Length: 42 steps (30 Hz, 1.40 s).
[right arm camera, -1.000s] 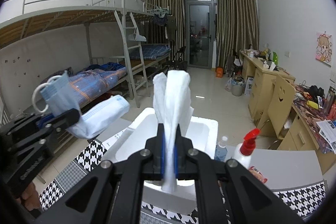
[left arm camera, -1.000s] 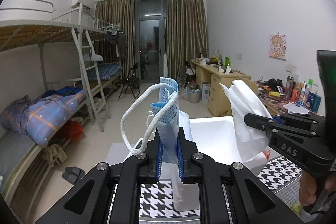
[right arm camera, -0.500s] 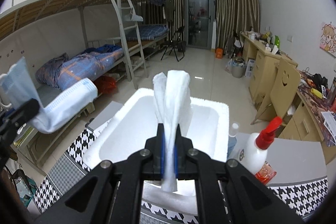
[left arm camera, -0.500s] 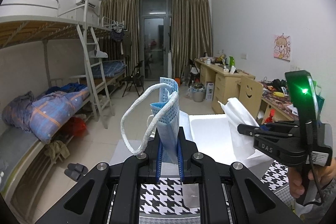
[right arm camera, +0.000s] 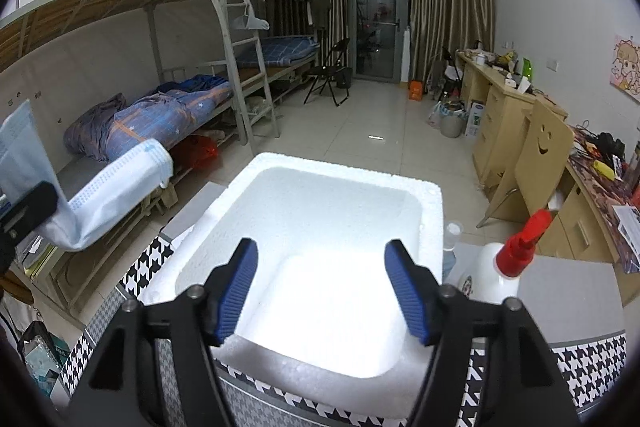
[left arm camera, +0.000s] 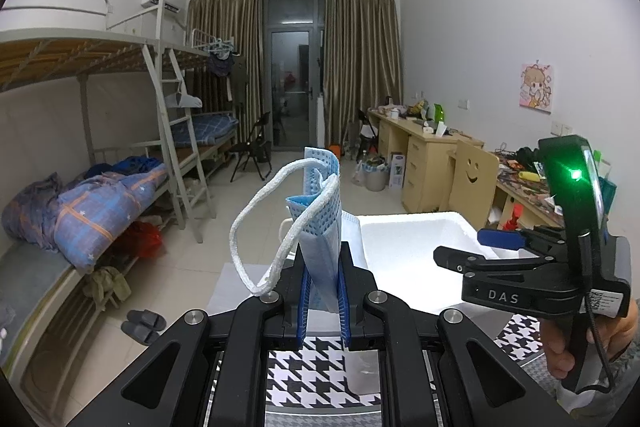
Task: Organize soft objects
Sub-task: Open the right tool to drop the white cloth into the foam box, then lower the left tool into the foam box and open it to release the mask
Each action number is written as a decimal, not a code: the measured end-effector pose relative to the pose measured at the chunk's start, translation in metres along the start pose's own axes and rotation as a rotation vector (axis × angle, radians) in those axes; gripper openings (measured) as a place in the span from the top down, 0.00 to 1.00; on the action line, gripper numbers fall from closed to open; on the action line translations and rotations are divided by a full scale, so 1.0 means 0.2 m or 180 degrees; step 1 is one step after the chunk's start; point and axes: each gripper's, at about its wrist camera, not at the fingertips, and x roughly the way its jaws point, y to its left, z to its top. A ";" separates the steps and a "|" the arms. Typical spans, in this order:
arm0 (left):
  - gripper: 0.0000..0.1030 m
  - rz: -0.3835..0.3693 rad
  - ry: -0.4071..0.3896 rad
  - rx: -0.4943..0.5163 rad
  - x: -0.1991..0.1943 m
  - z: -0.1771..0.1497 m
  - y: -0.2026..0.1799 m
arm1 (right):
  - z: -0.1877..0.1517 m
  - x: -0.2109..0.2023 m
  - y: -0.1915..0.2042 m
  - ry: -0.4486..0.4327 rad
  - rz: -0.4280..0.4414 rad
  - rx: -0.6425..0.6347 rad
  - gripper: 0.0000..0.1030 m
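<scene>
Blue pleated fabric with a white ear loop stands upright between the pads of the left gripper: a face mask, clamped tight at its lower edge, its loop drooping to the left. From the right wrist view the same mask juts in from the left edge, bent over and hanging in the air beside the white foam box.

The right gripper hangs over the box, tilted downward, and its jaws have just been opening; they now stand wide apart with nothing between the blue ribbed pads. The inside of the box is washed out by glare, so what lies in it cannot be told. In the left wrist view the right gripper reaches across the far rim of the box, and the person's hand wraps its handle at the lower right.

The box sits on a black-and-white houndstooth cloth. Just beside its right wall stands a white spray bottle with a red trigger top, and a small clear bottle stands at the box's wall.
</scene>
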 end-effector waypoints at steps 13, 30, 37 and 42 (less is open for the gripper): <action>0.87 -0.0156 0.0035 0.0055 0.05 0.04 -0.08 | -0.01 -0.16 -0.08 -0.0259 -0.0131 0.0038 0.08; 0.87 -0.0354 0.0139 0.0137 0.14 0.04 -0.21 | -0.08 -0.33 -0.18 -0.0419 -0.0239 0.0050 0.08; 0.87 -0.0372 0.0241 0.0141 0.21 0.04 -0.25 | -0.13 -0.38 -0.23 -0.0431 -0.0288 0.0045 0.08; 0.87 -0.0415 0.0332 0.0186 0.27 0.04 -0.28 | -0.17 -0.43 -0.27 -0.0472 -0.0319 0.0069 0.08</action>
